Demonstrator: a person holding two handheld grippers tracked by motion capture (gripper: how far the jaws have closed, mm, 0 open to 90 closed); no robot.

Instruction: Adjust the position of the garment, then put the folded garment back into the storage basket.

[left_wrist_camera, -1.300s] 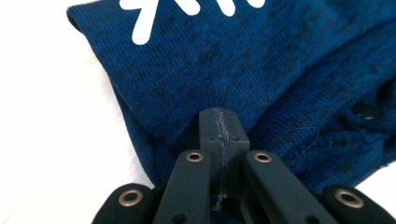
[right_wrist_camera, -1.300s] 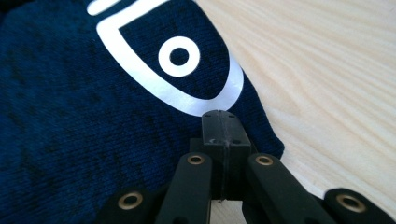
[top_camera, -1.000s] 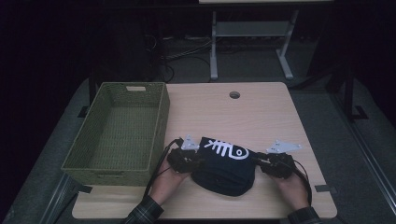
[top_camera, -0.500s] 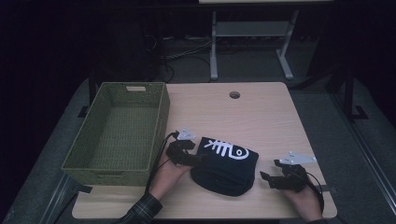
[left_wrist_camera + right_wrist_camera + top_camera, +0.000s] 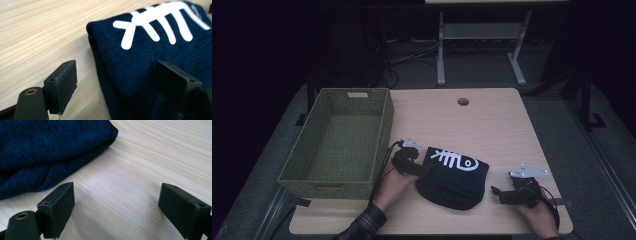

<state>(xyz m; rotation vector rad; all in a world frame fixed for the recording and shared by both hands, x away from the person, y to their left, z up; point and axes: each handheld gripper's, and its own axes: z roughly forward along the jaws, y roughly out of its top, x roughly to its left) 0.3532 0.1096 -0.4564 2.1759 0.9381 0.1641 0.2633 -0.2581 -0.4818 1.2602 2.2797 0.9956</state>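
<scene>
A: On the table's (image 5: pixel 492 125) near edge, what lies between the two hands?

B: A folded navy garment (image 5: pixel 454 177) with a white fish-skeleton print, just right of the green wicker basket (image 5: pixel 337 145).

A: And the grippers?

B: The left gripper (image 5: pixel 422 170) sits at the garment's left edge, its jaws just opened wide, one pad (image 5: pixel 62 85) over bare wood, the other above the cloth, not pressing. The right gripper (image 5: pixel 499 194) rests apart to the right, jaws likewise just spread, nothing between them but tabletop
</scene>
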